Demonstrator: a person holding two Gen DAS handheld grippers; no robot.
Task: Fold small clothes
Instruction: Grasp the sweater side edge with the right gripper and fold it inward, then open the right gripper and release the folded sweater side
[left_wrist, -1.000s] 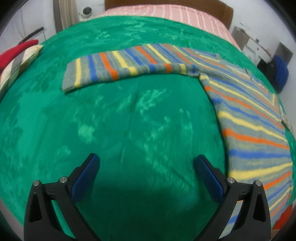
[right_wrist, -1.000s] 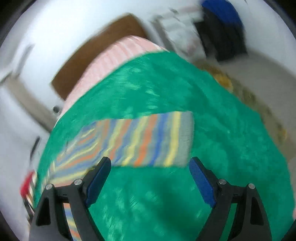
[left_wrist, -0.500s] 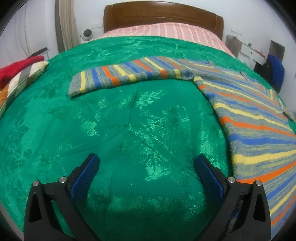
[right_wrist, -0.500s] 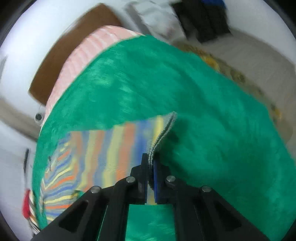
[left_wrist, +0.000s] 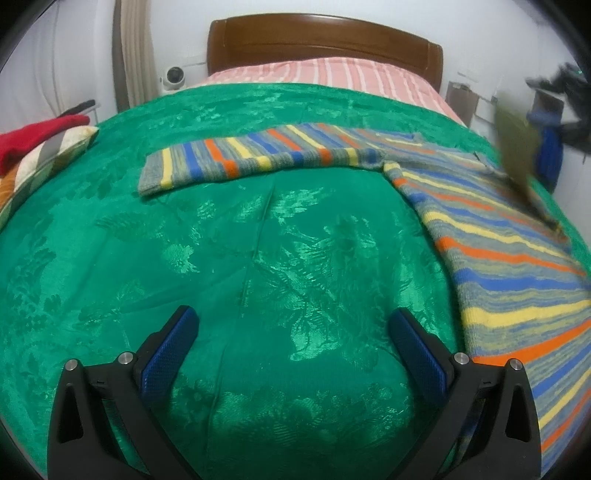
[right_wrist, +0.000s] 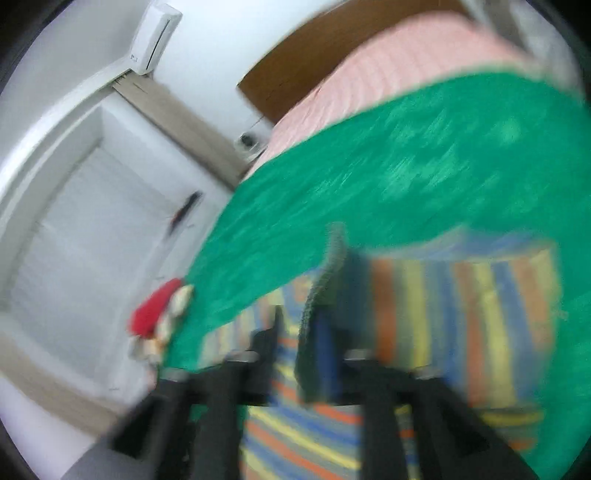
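A striped sweater in grey, blue, orange and yellow lies on the green bedspread. Its left sleeve stretches flat to the left. My left gripper is open and empty, hovering over bare bedspread left of the sweater body. My right gripper is shut on the cuff of the other sleeve and holds it lifted above the sweater body. That lifted sleeve shows blurred at the right edge of the left wrist view. The right wrist view is motion-blurred.
A red cloth on a patterned pillow lies at the bed's left edge. A pink striped sheet and wooden headboard are at the far end. Dark furniture and a blue item stand at the right.
My right gripper closed on the right sleeve's cuff, lifted it and swung it over the sweater body. My left gripper stayed open and its view tilted up toward the headboard.
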